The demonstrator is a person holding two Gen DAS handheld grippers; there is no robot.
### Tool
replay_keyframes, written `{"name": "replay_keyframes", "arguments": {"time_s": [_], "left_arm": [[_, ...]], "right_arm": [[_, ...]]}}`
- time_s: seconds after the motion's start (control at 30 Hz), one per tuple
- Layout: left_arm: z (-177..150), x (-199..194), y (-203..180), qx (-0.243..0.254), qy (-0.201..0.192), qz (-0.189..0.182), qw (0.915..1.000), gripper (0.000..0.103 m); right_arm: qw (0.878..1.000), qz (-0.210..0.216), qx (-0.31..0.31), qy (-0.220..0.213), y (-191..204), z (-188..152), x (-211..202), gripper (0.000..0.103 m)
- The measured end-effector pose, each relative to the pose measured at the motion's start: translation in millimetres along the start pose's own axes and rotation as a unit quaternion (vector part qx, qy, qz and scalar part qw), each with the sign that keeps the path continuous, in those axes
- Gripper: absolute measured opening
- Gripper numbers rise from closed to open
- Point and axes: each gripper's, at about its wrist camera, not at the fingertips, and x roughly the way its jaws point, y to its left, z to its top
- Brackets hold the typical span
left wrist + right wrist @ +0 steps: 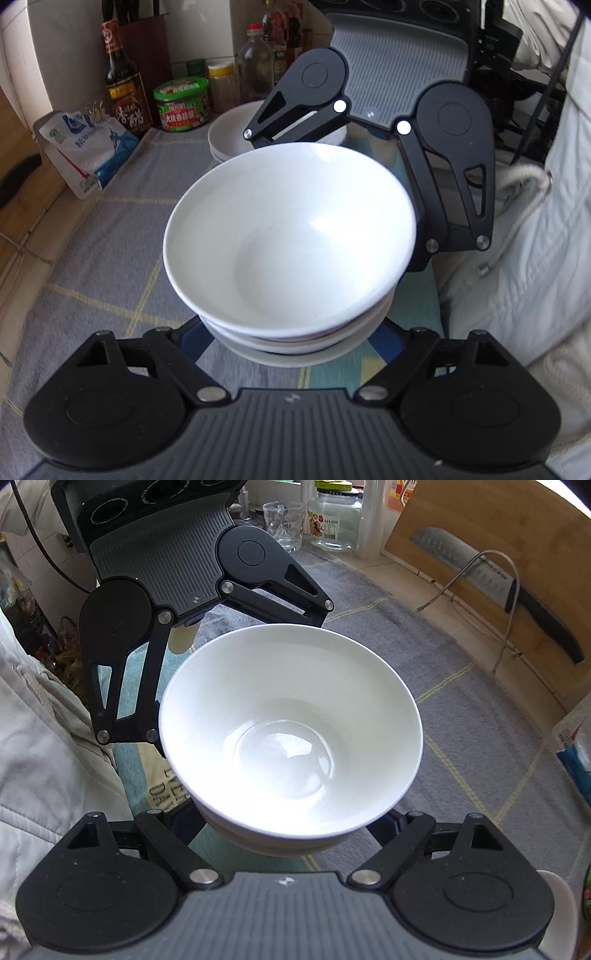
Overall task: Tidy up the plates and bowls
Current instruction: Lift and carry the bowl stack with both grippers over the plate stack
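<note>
A stack of white bowls (288,240) sits on a plate, held between the left gripper (291,332) and the right gripper (291,823) facing it, both spread wide with fingers hidden under the stack; a grip looks likely, though contact is unseen. Beyond the right gripper, a second pile of dishes (229,136) waits, so merging remains.

Both gripper (291,343) fingertips — hidden beneath bowls (291,236)
</note>
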Motion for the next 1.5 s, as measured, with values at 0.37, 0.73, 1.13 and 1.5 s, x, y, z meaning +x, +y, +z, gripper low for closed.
{"name": "replay_keyframes", "arguments": {"time_s": [0.37, 0.73, 1.13, 1.5], "left_arm": [[67, 40, -21, 0.017, -0.022, 0.030, 0.9992, 0.088], [137, 100, -7, 0.055, -0.046, 0.026, 0.9971, 0.088], [157, 147, 15, 0.048, -0.047, 0.015, 0.9976, 0.088], [161, 163, 16, 0.032, -0.043, 0.011, 0.9985, 0.088]], "right_arm": [[0.999, -0.026, -0.017, -0.010, -43, -43, -57, 0.093], [0.997, -0.070, 0.010, -0.001, -97, -100, -95, 0.093], [0.996, -0.078, 0.038, 0.021, -122, -132, -73, 0.093], [0.995, -0.073, 0.057, 0.032, -129, -139, -67, 0.093]]}}
